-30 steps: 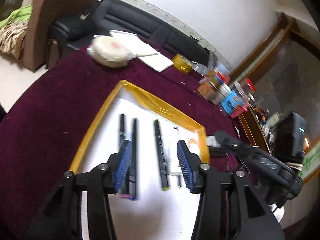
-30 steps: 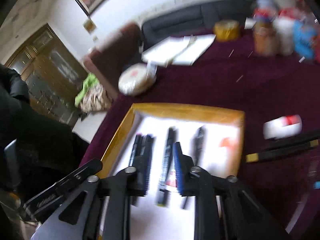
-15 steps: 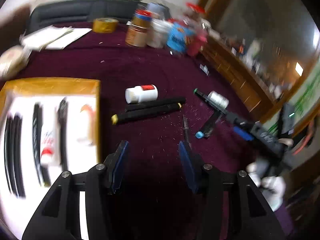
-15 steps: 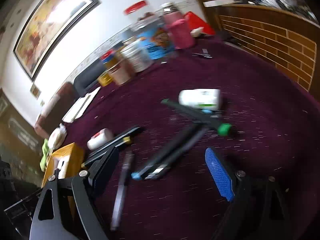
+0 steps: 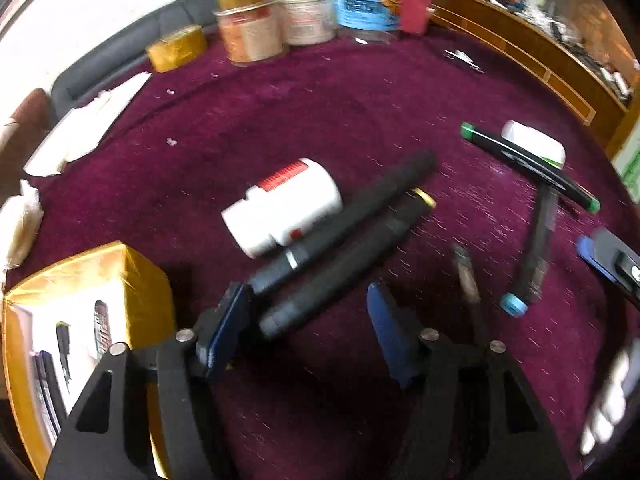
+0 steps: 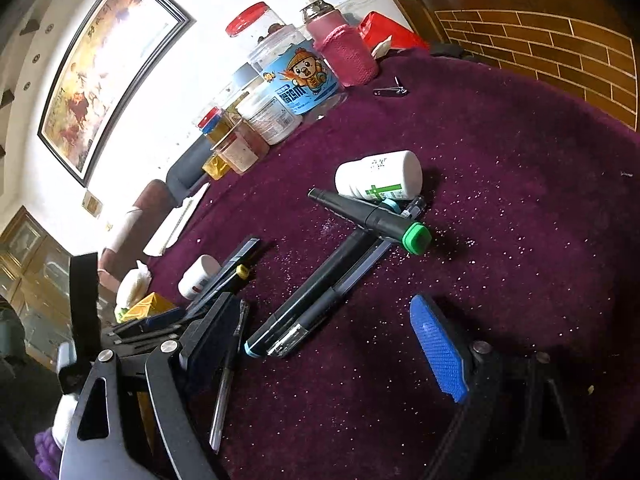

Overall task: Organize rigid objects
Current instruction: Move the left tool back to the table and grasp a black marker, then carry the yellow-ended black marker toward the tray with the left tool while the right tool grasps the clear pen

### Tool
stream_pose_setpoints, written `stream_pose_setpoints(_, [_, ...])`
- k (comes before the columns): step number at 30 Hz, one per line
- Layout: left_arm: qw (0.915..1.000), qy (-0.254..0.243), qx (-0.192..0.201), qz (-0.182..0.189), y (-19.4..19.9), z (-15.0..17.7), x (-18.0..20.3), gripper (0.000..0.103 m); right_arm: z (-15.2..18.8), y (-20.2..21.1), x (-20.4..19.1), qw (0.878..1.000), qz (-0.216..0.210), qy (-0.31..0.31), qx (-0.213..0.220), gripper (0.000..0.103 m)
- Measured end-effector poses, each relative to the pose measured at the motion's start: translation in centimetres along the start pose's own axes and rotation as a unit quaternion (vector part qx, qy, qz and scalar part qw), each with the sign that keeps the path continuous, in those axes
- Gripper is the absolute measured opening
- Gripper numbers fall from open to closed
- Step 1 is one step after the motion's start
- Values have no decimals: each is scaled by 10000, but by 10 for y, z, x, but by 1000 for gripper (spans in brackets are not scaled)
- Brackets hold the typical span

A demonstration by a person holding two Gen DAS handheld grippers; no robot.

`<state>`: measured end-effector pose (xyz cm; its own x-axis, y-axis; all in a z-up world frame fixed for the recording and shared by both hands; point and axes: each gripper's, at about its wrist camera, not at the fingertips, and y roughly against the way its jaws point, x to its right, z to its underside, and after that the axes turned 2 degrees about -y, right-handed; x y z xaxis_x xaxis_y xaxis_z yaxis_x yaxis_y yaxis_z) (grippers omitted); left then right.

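Jaws on both grippers wide apart, nothing held. Left gripper sits low over the desk, the near end of two black markers lying between its pads. White bottle with red label lies on its side touching the markers. Gold-taped tray at the desk's left edge, pens lying inside.

Right gripper sits over a pair of dark pens, one with a light-blue cap end. Green-capped marker lies across their far ends, against a white bottle with green print.

Desk is round, purple cloth, specked with lint. Jars and tubs cluster at the far edge, nail clipper near them. Room: white wall, framed painting, dark sofa, brick-pattern wood panel.
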<state>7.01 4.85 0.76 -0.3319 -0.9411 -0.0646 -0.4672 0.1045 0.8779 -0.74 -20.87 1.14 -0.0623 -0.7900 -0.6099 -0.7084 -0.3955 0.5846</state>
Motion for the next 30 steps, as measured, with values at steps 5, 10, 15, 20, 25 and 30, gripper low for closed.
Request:
stream_pose_setpoints(5, [9977, 0, -131, 664, 22, 26, 13, 14, 2, -1, 4, 10000, -64, -58, -4, 84])
stream_pose_setpoints(10, [9948, -101, -237, 986, 40, 51, 31, 14, 2, -3, 5, 9999, -89, -79, -4, 84])
stream_pose_setpoints(15, [9969, 173, -107, 758, 35, 42, 37, 15, 3, -2, 5, 9999, -84, -74, -4, 84])
stream_pose_setpoints(20, [9990, -188, 332, 217, 21, 23, 56, 14, 3, -2, 5, 9999, -106, -102, 1, 84])
stream_pose_setpoints(25, [9974, 36, 347, 623, 31, 36, 49, 12, 3, -2, 5, 9999, -92, -87, 1, 84])
stream_pose_setpoints(30, [9876, 606, 674, 1285, 61, 54, 36, 12, 3, -2, 6, 9999, -83, -76, 2, 84])
